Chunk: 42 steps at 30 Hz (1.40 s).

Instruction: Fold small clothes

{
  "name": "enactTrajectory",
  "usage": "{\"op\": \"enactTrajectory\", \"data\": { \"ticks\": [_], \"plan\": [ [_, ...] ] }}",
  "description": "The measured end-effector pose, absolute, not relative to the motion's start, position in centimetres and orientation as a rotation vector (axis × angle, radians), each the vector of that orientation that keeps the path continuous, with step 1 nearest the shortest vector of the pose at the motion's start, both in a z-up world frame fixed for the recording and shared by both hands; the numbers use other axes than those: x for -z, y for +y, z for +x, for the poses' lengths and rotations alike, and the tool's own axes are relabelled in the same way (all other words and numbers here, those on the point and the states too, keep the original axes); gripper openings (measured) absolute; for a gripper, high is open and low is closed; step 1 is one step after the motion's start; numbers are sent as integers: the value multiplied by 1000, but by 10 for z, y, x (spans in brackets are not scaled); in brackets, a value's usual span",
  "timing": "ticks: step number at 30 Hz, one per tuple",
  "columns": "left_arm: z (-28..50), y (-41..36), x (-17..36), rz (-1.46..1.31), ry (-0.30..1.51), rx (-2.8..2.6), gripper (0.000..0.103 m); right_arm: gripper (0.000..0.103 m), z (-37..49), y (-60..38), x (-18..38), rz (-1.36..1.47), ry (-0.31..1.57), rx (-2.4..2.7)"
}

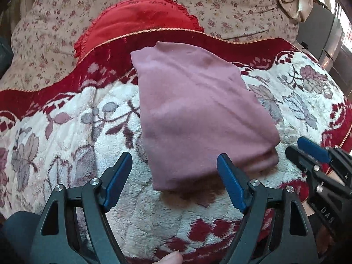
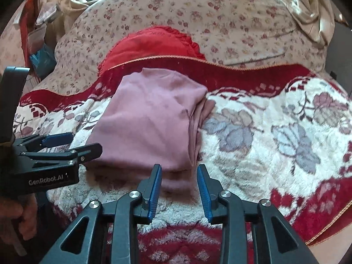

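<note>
We hold both grippers just short of a pink garment (image 1: 198, 114) that lies folded into a compact, layered rectangle on a plush red-and-white floral blanket (image 1: 72, 154) spread over a bed. The garment sits toward the far edge of the blanket, its top end reaching the dark red border, with a red cushion (image 1: 140, 24) and a flowered cover (image 1: 231, 4) beyond it.

Our left gripper (image 1: 175, 176) hovers at the near end of the garment, fingers spread wide and grasping nothing; the cloth's near corner lies between and just beyond the blue pads (image 1: 231, 182), not pinched by them. Our right gripper (image 2: 179, 189) waits at the garment's near right corner, its fingers parted by a narrower gap and likewise empty.

From the right wrist view, stacked edges show along the garment's right side (image 2: 198, 132), so we judge that several folds are already made. The piece looks close to finished: edges roughly squared, top surface smooth with only faint creases. What remains, as far as we can tell, is at most a last fold or a tidy-up press, then setting it aside. No other small clothes awaiting folding are in view.
</note>
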<state>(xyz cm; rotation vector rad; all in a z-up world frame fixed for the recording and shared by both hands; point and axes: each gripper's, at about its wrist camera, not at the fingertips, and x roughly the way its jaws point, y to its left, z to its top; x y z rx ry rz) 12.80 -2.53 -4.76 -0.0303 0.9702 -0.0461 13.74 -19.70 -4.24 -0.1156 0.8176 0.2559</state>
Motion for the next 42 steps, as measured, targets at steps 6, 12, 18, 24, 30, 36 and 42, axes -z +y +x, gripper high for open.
{"op": "enactTrajectory", "data": {
  "ticks": [6,12,18,24,30,36,42],
  "plan": [
    [129,-23,50,-34,972,43,80,31,143,-199,42,-89,814,-240],
    [130,-23,51,-29,971,41,80,31,143,-191,42,-119,804,-252],
    [130,-24,51,-29,972,39,80,31,143,-188,41,-126,795,-255],
    [131,-23,53,-24,974,45,80,31,143,-189,40,-121,788,-257],
    [132,-16,42,-6,913,21,80,31,147,-190,38,-100,799,-277],
    [161,20,22,-45,850,2,83,31,185,-204,20,-91,775,-272],
    [220,46,55,-262,1015,120,83,31,246,-200,32,40,817,-500]
  ]
}}
